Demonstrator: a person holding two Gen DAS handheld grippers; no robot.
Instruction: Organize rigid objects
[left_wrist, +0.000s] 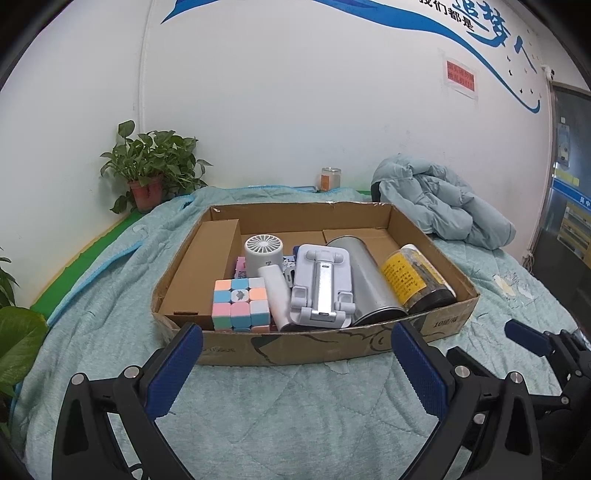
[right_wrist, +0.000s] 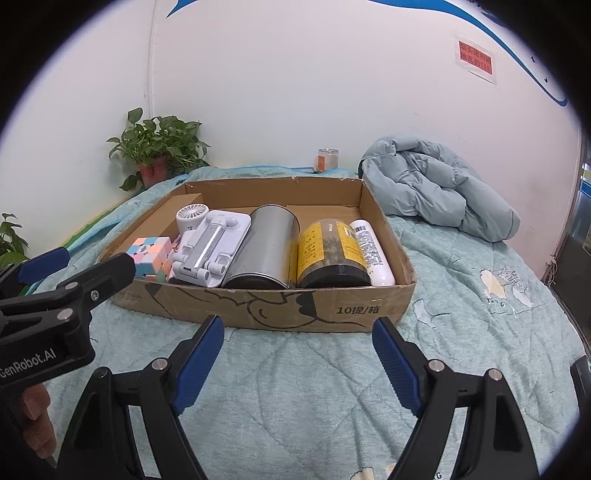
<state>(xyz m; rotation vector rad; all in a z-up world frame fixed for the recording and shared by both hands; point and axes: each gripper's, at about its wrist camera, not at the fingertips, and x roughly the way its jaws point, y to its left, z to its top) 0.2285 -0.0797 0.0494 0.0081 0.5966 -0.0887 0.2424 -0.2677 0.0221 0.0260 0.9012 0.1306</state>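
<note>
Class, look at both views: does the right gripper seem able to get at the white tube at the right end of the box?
Probably yes. The right gripper hangs before the cardboard box, jaws open and empty. The white tube lies uncovered on top, though squeezed between the yellow-labelled jar and the box wall.

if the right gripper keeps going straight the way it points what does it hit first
Probably the quilt just short of the cardboard box, or that box's near wall; depth is unclear. The right gripper is open and empty.
</note>
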